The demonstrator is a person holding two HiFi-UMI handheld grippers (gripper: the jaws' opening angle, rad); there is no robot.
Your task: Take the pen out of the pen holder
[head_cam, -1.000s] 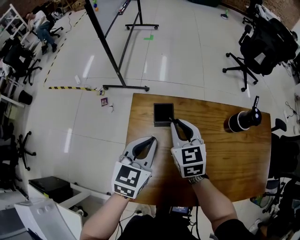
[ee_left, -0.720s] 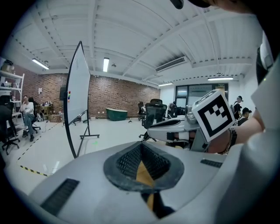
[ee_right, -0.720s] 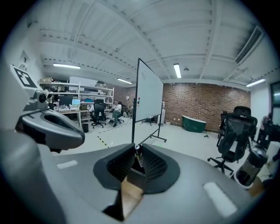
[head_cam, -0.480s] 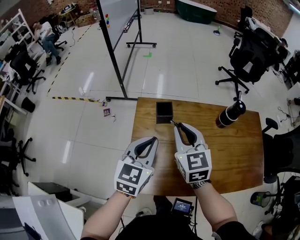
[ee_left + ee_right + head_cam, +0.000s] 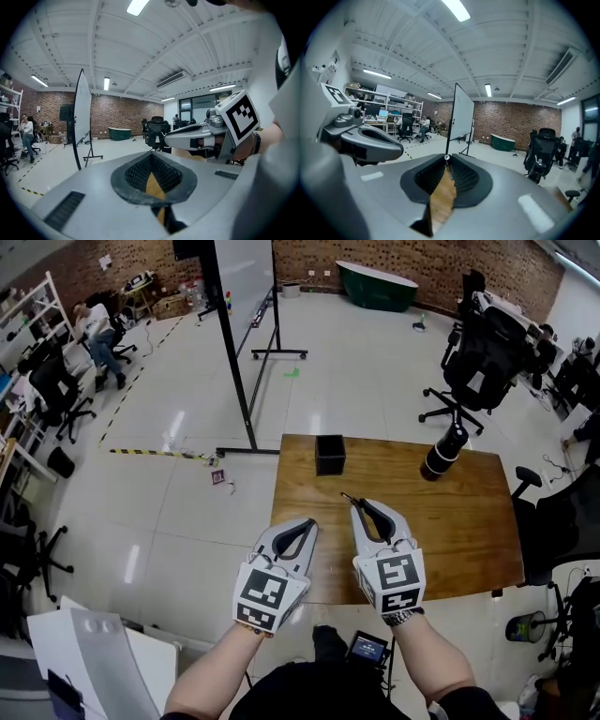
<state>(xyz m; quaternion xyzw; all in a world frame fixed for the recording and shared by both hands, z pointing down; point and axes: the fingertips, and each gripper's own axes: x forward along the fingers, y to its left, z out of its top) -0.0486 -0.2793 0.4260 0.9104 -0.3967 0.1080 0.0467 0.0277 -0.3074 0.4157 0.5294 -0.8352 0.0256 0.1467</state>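
Note:
The black square pen holder [image 5: 330, 454] stands near the far left edge of the wooden table [image 5: 469, 521]. My right gripper [image 5: 354, 503] hangs above the table, well short of the holder, shut on a thin dark pen [image 5: 346, 497] whose tip pokes out past its fingertips. In the right gripper view only the pen's small pale end [image 5: 447, 158] shows between the jaws of the right gripper [image 5: 447, 159]. My left gripper [image 5: 309, 520] floats beside it over the table's left edge, jaws together and holding nothing. In the left gripper view the left gripper [image 5: 152, 153] has its tips meeting.
A black and white bottle [image 5: 443, 452] stands at the table's far right. A whiteboard on a wheeled stand [image 5: 246, 277] is on the floor beyond the table. Office chairs [image 5: 483, 352] stand at the right, and a phone [image 5: 367, 649] lies below the near edge.
Both grippers rose and drew back from the pen holder. The right gripper went from the holder's mouth to mid-air with the pen in its jaws.

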